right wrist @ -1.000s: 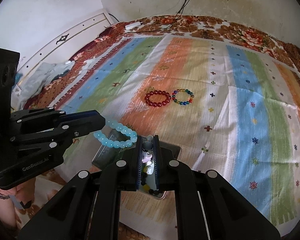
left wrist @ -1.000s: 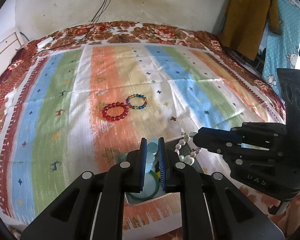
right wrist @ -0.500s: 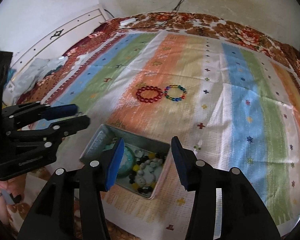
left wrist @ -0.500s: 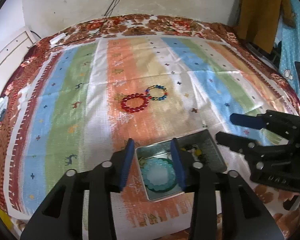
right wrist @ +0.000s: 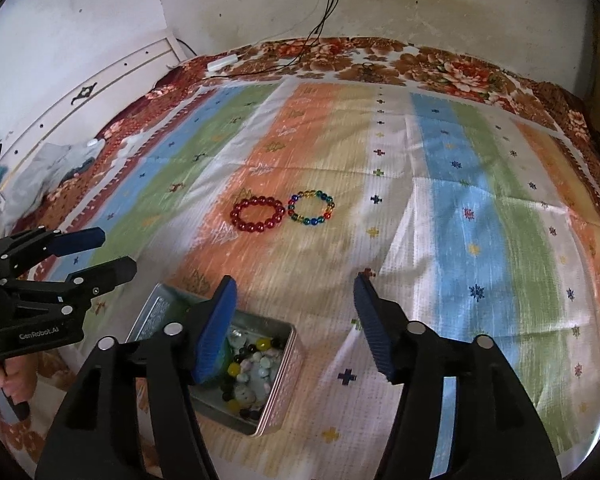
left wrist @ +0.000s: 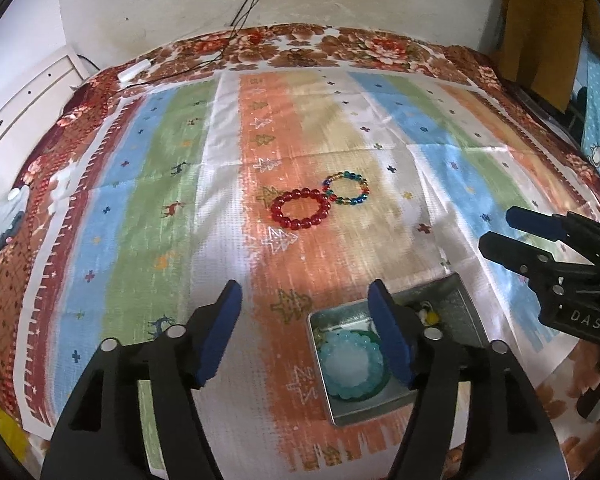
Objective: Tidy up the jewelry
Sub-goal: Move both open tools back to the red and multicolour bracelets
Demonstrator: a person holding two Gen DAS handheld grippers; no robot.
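Both tongs, left and right, have just been opening and gape empty, while mid-frame on the bed the red bracelet looks light, slippery, best pinched across its beads.

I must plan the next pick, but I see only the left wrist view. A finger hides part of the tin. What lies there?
Observer: In the right wrist view, the tin holds mixed beads there: yellow, black and pale ones.
Operator: Is something between the jaws of the right one?
Observer: No. The right gripper is open and empty; its jaws have just been opening.
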